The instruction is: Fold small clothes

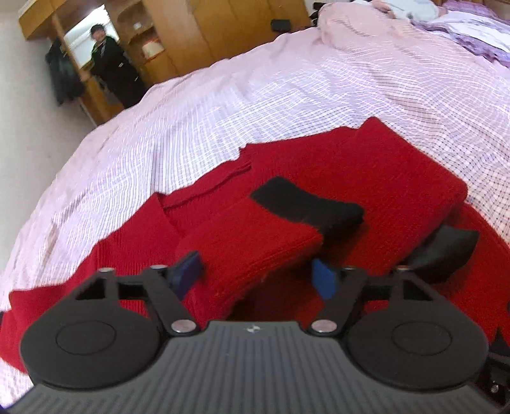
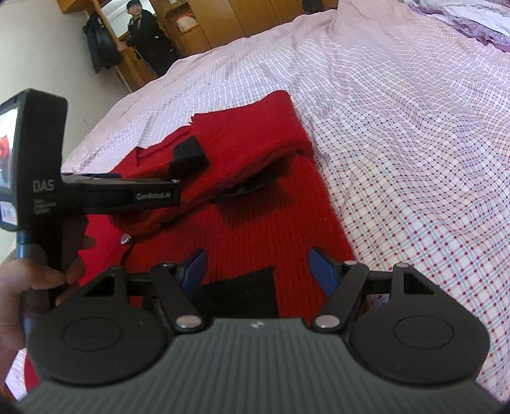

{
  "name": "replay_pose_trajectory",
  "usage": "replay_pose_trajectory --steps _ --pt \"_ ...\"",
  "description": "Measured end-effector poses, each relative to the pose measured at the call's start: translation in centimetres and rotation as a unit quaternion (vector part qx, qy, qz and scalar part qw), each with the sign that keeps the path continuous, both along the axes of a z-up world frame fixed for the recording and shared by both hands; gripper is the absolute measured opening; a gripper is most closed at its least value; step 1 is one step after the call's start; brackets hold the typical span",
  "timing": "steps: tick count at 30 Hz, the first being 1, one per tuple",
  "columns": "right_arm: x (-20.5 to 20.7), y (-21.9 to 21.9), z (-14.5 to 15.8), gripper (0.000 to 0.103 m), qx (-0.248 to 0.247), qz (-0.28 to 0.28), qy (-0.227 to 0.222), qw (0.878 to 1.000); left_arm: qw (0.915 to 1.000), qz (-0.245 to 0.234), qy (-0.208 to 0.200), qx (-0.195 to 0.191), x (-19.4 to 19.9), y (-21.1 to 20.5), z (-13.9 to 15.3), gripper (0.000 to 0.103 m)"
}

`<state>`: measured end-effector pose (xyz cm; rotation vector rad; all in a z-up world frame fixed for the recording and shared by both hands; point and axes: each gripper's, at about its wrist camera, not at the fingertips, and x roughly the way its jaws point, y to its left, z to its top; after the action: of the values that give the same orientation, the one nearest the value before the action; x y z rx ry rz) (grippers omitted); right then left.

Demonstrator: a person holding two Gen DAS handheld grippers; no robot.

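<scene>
A red knitted sweater (image 1: 334, 178) with black cuffs (image 1: 306, 203) lies on the bed, its sleeves folded over the body. My left gripper (image 1: 258, 280) is open, its blue fingertips (image 1: 323, 281) on either side of a raised red sleeve fold. In the right wrist view the sweater (image 2: 255, 223) lies ahead, and the left gripper (image 2: 121, 194) reaches in from the left over the folded sleeve. My right gripper (image 2: 259, 270) is open and empty, above the sweater's near part with a black patch (image 2: 236, 293).
The bed has a pink checked sheet (image 1: 255, 95). Pillows and purple bedding (image 1: 471, 28) are heaped at the far right. A wooden wardrobe (image 1: 178, 35) and a person in black (image 1: 111, 67) are at the far left.
</scene>
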<state>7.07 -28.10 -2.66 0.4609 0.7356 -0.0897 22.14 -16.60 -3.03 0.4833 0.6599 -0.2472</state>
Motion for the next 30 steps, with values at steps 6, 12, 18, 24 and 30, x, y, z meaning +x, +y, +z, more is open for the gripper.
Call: replay_pose_trajectory --steps 6,12,18,24,30 --pt "0.1 0.2 0.0 0.072 -0.009 -0.003 0.004 1.000 0.9970 0.028 0.005 -0.072 0.8 2.8 1.4 0.025" --pt "0.4 0.8 0.0 0.074 -0.024 -0.004 0.010 1.000 0.9898 0.099 -0.005 -0.103 1.5 8.5 2.8 0.024" --pt "0.7 1.4 0.1 0.077 -0.044 0.000 0.016 0.999 0.9800 0.148 0.034 -0.129 2.3 13.2 1.4 0.030" --pt "1.5 0.9 1.5 0.075 -0.046 0.039 0.031 0.998 0.9715 0.171 0.069 -0.149 2.2 15.9 -0.1 0.065" --pt "3.7 -2.0 4.0 0.075 -0.024 0.051 0.019 0.998 0.9580 0.201 0.076 -0.190 3.0 19.2 0.5 0.069"
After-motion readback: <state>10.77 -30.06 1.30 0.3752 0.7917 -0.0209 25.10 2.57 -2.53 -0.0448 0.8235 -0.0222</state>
